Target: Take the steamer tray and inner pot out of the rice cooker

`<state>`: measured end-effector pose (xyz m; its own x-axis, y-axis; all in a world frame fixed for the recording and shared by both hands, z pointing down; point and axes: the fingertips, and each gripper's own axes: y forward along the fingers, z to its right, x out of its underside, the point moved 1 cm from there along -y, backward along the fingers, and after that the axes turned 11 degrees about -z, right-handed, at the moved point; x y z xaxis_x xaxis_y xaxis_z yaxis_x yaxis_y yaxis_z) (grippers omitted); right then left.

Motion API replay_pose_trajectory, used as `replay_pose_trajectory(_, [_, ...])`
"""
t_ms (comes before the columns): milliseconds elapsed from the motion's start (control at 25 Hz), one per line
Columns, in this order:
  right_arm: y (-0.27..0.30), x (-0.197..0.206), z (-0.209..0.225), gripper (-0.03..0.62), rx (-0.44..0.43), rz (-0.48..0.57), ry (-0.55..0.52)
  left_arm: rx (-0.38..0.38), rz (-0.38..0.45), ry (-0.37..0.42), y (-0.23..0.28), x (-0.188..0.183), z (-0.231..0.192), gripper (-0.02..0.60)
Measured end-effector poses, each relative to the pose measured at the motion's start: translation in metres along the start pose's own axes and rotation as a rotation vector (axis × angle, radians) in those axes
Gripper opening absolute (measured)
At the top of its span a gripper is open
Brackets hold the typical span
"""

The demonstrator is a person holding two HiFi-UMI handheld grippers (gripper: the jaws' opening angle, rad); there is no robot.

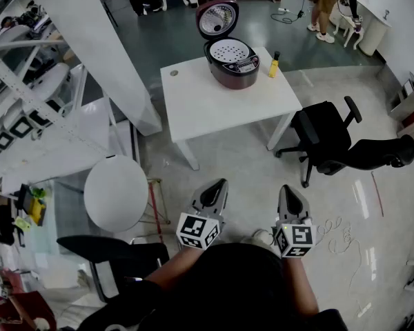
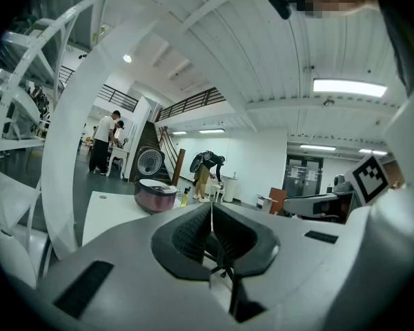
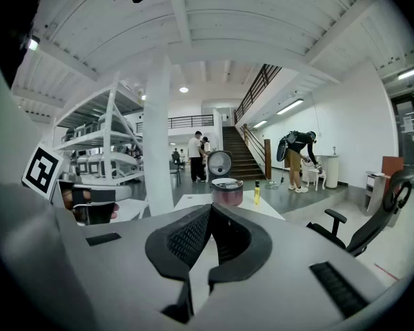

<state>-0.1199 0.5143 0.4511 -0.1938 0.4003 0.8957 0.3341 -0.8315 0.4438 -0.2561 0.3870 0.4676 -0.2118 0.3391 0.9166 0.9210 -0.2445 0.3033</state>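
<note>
A dark red rice cooker [image 1: 232,62] stands with its lid up at the far side of a white table [image 1: 207,102]. A white perforated steamer tray [image 1: 229,49] sits in its top. The cooker [image 2: 156,195] shows small in the left gripper view, and the cooker [image 3: 227,192] in the right gripper view too. My left gripper [image 1: 219,184] and right gripper [image 1: 288,189] hover over the floor well short of the table, both shut and holding nothing. Left gripper [image 2: 210,207] and right gripper [image 3: 210,209] jaws meet tip to tip.
A yellow bottle [image 1: 273,65] stands right of the cooker. A black office chair [image 1: 331,140] sits right of the table, a round white stool [image 1: 116,193] to its left. White shelving [image 1: 27,95] lines the left. People [image 1: 324,5] stand beyond the table.
</note>
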Motion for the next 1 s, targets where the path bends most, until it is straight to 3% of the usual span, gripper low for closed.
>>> replay_pose_trajectory(200, [-0.005,-0.011,0.021,-0.002,0.017,0.051,0.028,0.011,0.002,0.009,0.017,-0.006,0.005,0.009])
replay_pose_trajectory(480, [-0.023,-0.013,0.083,0.0,0.12,0.098,-0.01,0.121,0.022,0.015,0.046,-0.015,0.042,0.009])
replay_pose_trajectory(680, [-0.027,-0.004,0.125,0.002,0.133,0.064,0.173,0.072,0.013,0.025,0.065,-0.019,0.051,0.01])
replay_pose_trajectory(760, [-0.028,-0.002,0.136,0.003,0.133,0.055,0.169,0.042,-0.006,0.008,0.072,-0.018,0.049,0.012])
replay_pose_trajectory(800, [-0.027,0.0,0.139,0.023,0.118,0.043,0.159,0.031,-0.015,-0.005,0.076,-0.017,0.049,0.042])
replay_pose_trajectory(840, [-0.026,0.004,0.142,0.113,0.098,0.026,0.152,0.021,-0.022,-0.014,0.08,-0.016,0.049,0.122])
replay_pose_trajectory(880, [-0.025,0.008,0.147,0.188,0.084,0.007,0.148,0.012,-0.024,-0.016,0.084,-0.016,0.05,0.164])
replay_pose_trajectory(1000, [-0.028,0.017,0.164,0.21,0.091,-0.02,0.129,-0.009,-0.026,-0.008,0.094,-0.012,0.053,0.23])
